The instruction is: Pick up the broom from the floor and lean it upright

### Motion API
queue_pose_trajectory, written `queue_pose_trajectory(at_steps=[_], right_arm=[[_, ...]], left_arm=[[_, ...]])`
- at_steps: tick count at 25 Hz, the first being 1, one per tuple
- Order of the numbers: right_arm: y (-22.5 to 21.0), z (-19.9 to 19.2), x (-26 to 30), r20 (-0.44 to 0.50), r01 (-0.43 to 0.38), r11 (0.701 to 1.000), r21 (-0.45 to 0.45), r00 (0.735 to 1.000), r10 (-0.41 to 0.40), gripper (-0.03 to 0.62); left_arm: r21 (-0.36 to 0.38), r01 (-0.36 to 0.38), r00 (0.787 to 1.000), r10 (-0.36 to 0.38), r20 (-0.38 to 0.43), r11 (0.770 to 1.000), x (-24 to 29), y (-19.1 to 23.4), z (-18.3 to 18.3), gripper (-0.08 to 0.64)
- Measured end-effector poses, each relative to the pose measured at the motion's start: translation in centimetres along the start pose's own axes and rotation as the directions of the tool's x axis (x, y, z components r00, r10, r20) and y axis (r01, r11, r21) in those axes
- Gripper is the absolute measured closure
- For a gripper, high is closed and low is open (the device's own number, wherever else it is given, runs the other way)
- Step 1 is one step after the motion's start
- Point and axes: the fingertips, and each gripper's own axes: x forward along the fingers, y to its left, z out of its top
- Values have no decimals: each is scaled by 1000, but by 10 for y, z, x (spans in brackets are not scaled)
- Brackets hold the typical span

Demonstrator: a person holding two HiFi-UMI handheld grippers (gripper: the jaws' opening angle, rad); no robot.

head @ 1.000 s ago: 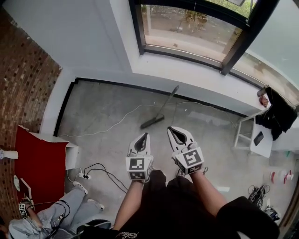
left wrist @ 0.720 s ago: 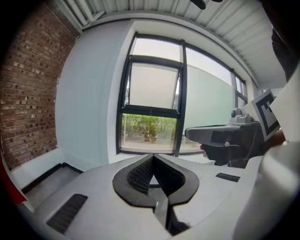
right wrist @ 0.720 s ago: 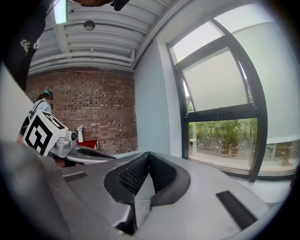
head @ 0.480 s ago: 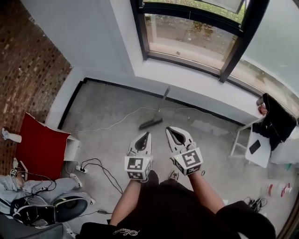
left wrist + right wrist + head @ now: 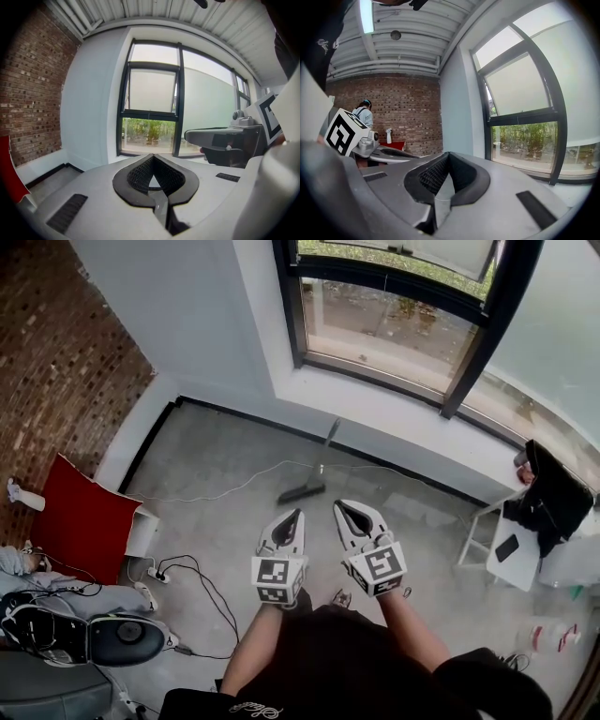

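The broom (image 5: pixel 317 467) stands tilted against the low wall under the window, with its dark head (image 5: pixel 302 491) on the grey floor and its handle top against the wall. Both grippers hang side by side in front of me, well short of the broom. In the head view my left gripper (image 5: pixel 292 516) is shut and holds nothing, and so is my right gripper (image 5: pixel 345 509). The left gripper view shows its jaws (image 5: pixel 153 158) meeting with nothing between them. The right gripper view shows the same of its own jaws (image 5: pixel 447 156).
A white cable (image 5: pixel 234 486) runs across the floor near the broom head. A red board (image 5: pixel 84 521) leans at the left, by a power strip with black leads (image 5: pixel 161 573). A white stool with dark cloth (image 5: pixel 511 535) stands right. A seated person's legs (image 5: pixel 56 610) show lower left.
Both grippers have lifted a little and stayed shut, side by side. The broom has kept its place against the wall and now looks slightly farther off. The seated person's legs have shifted at lower left.
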Motion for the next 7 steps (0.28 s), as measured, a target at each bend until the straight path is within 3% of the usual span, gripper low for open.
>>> queue_pose_trajectory(at_steps=[7], right_arm=[[-7,17,4,40,7,1000,-27,999,-6,584]], left_arm=[[58,-8,999,6,32,998,5,0,19,557]])
